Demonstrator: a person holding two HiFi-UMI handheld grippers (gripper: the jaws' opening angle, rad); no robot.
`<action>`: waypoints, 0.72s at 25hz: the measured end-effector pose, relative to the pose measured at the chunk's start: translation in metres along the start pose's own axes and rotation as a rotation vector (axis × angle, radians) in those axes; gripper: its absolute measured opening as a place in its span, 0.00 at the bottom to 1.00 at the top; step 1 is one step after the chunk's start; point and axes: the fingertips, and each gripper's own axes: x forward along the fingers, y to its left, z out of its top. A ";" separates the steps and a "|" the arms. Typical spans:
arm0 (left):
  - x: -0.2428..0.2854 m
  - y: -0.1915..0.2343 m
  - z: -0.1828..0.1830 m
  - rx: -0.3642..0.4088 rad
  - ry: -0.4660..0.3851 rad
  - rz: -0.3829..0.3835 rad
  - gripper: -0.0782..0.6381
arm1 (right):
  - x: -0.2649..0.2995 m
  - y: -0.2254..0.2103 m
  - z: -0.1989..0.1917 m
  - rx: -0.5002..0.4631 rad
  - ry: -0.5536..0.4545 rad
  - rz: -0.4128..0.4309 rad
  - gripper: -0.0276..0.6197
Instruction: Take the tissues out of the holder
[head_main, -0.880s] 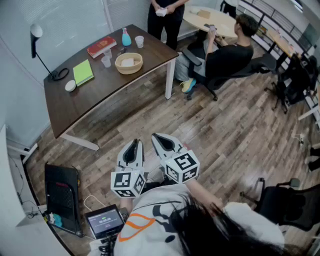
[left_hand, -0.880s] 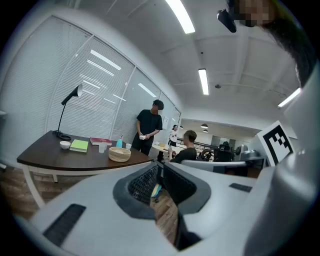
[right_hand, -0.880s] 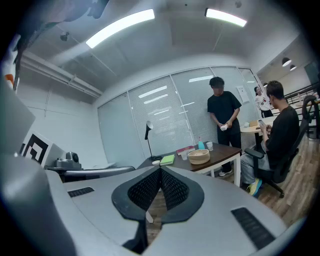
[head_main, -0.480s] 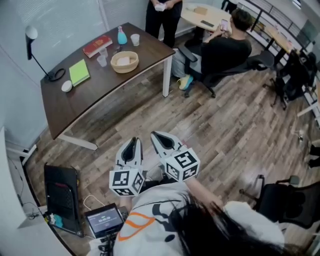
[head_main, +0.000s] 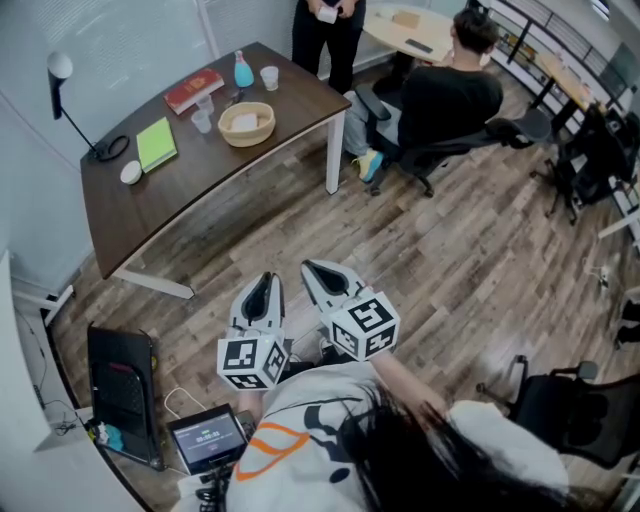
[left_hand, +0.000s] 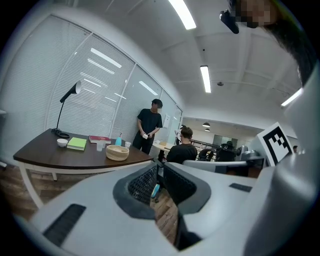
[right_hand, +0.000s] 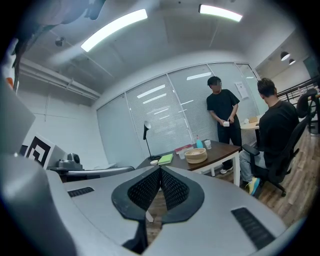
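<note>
The holder is a round wicker basket (head_main: 246, 124) with white tissues (head_main: 243, 121) in it, standing on the dark curved table (head_main: 180, 195) far ahead. It also shows small in the left gripper view as the basket (left_hand: 117, 152) and in the right gripper view as the basket (right_hand: 195, 155). My left gripper (head_main: 265, 279) and right gripper (head_main: 311, 269) are held side by side over the wooden floor, well short of the table, both pointing toward it. Both are shut with nothing between their jaws, as the left gripper (left_hand: 158, 167) and right gripper (right_hand: 160, 170) show up close.
On the table are a desk lamp (head_main: 55, 68), a green notebook (head_main: 156, 145), a red book (head_main: 195, 91), a blue bottle (head_main: 243, 70), cups (head_main: 269, 78) and a white bowl (head_main: 130, 172). A person stands (head_main: 325, 30) behind it; another sits (head_main: 450, 95) on an office chair. A black case (head_main: 125, 395) and a small screen (head_main: 205, 437) lie at my left.
The seated person has swivelled toward the round table at the back. The table sits slightly further left and up in the head view. Both grippers stay where they were.
</note>
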 end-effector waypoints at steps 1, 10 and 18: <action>0.003 -0.001 0.000 0.000 -0.001 0.004 0.17 | 0.000 -0.003 0.000 -0.007 0.003 0.002 0.06; 0.025 -0.013 -0.006 -0.003 0.003 0.019 0.17 | 0.001 -0.026 0.000 -0.060 0.030 0.017 0.06; 0.044 -0.004 -0.001 0.002 0.012 0.019 0.17 | 0.019 -0.043 0.003 -0.042 0.040 0.014 0.06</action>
